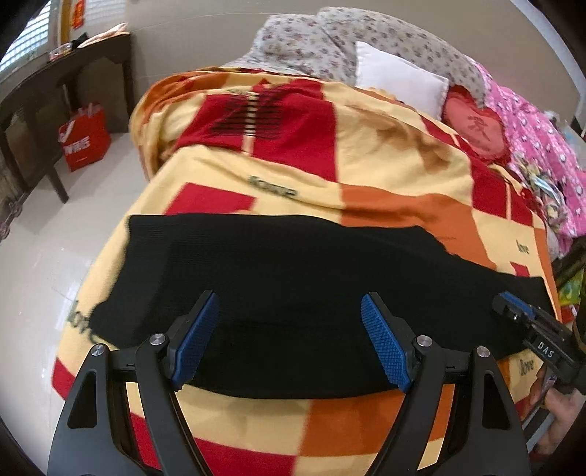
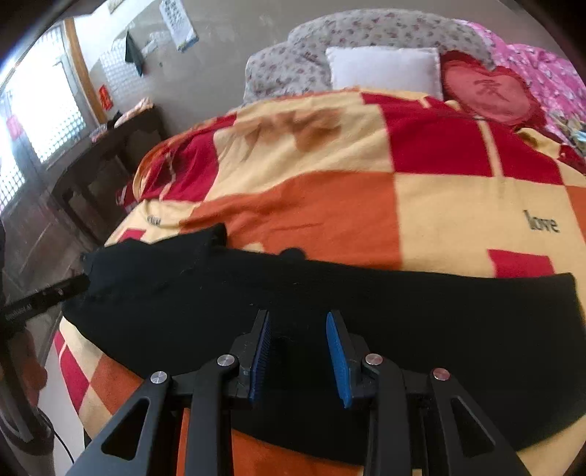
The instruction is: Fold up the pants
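Observation:
Black pants point(image 1: 293, 263) lie flat in a long band across the near part of a bed with a red, orange and yellow checked blanket point(image 1: 384, 153). My left gripper point(image 1: 289, 298) hovers over their near edge, jaws wide open, nothing between the blue pads point(image 1: 199, 333). My right gripper point(image 2: 297, 316) hangs over the middle of the pants point(image 2: 439, 329), open by a narrow gap, its pads point(image 2: 338, 355) pressing on nothing. The right gripper's tip point(image 1: 512, 311) shows at the pants' right end. The left gripper point(image 2: 55, 289) shows by the pants' left end.
At the bed's head lie flowered pillows point(image 2: 366, 33), a white pillow point(image 2: 384, 67), a red heart cushion point(image 2: 487, 91) and a pink quilt point(image 1: 542, 146). Left of the bed stands a dark table point(image 1: 66, 73) with a red bag point(image 1: 86, 135) on the pale floor point(image 1: 44, 263).

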`<state>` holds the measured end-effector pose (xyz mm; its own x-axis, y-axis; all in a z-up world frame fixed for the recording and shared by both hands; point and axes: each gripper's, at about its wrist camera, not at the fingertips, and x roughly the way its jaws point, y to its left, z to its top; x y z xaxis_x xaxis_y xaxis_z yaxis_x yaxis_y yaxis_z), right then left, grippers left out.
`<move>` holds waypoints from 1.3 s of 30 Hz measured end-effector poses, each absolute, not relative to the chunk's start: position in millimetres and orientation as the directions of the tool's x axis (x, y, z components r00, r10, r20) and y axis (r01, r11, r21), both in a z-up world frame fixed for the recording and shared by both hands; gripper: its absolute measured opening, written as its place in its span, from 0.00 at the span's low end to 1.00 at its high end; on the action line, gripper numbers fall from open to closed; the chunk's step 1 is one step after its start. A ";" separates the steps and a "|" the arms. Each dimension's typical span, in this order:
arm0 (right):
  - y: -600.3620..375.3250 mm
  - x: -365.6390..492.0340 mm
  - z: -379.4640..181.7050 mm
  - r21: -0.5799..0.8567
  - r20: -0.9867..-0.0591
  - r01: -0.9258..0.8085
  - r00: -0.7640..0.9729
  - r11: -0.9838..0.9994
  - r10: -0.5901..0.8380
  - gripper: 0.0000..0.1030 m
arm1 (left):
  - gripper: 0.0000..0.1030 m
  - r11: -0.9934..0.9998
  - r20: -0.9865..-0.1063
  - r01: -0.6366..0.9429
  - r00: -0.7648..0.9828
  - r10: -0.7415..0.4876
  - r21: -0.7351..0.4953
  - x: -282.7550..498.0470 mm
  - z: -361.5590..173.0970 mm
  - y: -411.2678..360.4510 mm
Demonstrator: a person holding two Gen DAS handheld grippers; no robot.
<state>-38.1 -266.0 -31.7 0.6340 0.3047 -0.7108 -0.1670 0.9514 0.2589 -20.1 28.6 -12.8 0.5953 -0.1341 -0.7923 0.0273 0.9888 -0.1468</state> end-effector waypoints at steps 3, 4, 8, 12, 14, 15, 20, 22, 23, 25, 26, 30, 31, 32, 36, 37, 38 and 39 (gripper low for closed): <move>-283.1 -51.2 -22.2 0.251 -0.687 -0.143 0.671 0.957 0.280 0.29 | 0.78 0.983 -0.800 0.078 0.573 -0.180 -0.166 -17.2 -13.7 7.4; -293.5 -58.2 -19.5 0.245 -0.683 -0.116 0.684 0.963 0.257 0.29 | 0.78 0.979 -0.802 0.106 0.562 -0.203 -0.173 -15.2 -14.1 -3.6; -332.3 -76.4 -18.8 0.276 -0.690 -0.034 0.688 0.961 0.223 0.29 | 0.78 0.958 -0.810 0.210 0.516 -0.277 -0.194 -7.8 -15.5 -44.9; -367.9 -94.0 -25.8 0.299 -0.708 0.043 0.680 0.953 0.191 0.29 | 0.78 0.916 -0.822 0.323 0.436 -0.367 -0.238 3.1 -17.1 -90.5; -383.1 -105.1 -28.1 0.305 -0.709 0.076 0.684 0.949 0.173 0.29 | 0.78 0.893 -0.829 0.370 0.392 -0.400 -0.256 9.0 -18.2 -115.8; -390.9 -110.8 -28.6 0.316 -0.706 0.090 0.687 0.944 0.171 0.29 | 0.78 0.880 -0.831 0.400 0.375 -0.411 -0.255 11.3 -17.9 -130.7; -418.6 -134.9 -34.1 0.384 -0.698 0.142 0.692 0.912 0.186 0.29 | 0.78 0.808 -0.838 0.549 0.321 -0.442 -0.216 18.9 -16.1 -202.2; -425.9 -139.2 -38.0 0.397 -0.703 0.157 0.685 0.904 0.190 0.29 | 0.78 0.772 -0.840 0.592 0.278 -0.466 -0.232 24.1 -17.7 -226.8; -428.7 -139.1 -40.4 0.403 -0.706 0.163 0.681 0.901 0.193 0.29 | 0.78 0.750 -0.840 0.615 0.252 -0.480 -0.244 28.0 -18.7 -240.8; -434.4 -138.0 -47.1 0.419 -0.715 0.180 0.669 0.890 0.201 0.31 | 0.78 0.716 -0.844 0.647 0.207 -0.494 -0.261 35.4 -22.2 -264.3; -434.9 -137.3 -48.7 0.429 -0.710 0.178 0.673 0.885 0.209 0.32 | 0.78 0.704 -0.849 0.658 0.186 -0.495 -0.267 39.5 -24.9 -276.0; -438.5 -134.0 -52.0 0.496 -0.664 0.150 0.701 0.855 0.262 0.41 | 0.78 0.666 -0.862 0.699 0.143 -0.486 -0.260 50.2 -31.7 -311.5; -438.1 -132.5 -52.7 0.502 -0.655 0.141 0.706 0.853 0.269 0.41 | 0.78 0.652 -0.864 0.712 0.126 -0.487 -0.263 52.6 -32.6 -319.3; -437.1 -130.9 -52.7 0.502 -0.651 0.134 0.709 0.854 0.271 0.42 | 0.78 0.636 -0.868 0.724 0.105 -0.485 -0.268 55.0 -33.9 -327.5; -435.4 -128.7 -53.5 0.507 -0.636 0.111 0.717 0.855 0.284 0.43 | 0.78 0.605 -0.889 0.759 0.077 -0.452 -0.241 60.1 -41.8 -351.9; -436.2 -128.4 -54.1 0.516 -0.630 0.107 0.720 0.850 0.291 0.43 | 0.78 0.597 -0.892 0.769 0.079 -0.446 -0.230 59.9 -43.7 -357.1; -437.1 -128.3 -54.9 0.525 -0.623 0.105 0.723 0.845 0.298 0.43 | 0.78 0.586 -0.892 0.783 0.092 -0.442 -0.210 58.0 -43.2 -362.0; -438.3 -127.8 -55.9 0.538 -0.614 0.104 0.728 0.837 0.304 0.43 | 0.78 0.577 -0.895 0.791 0.088 -0.437 -0.203 57.0 -43.7 -366.6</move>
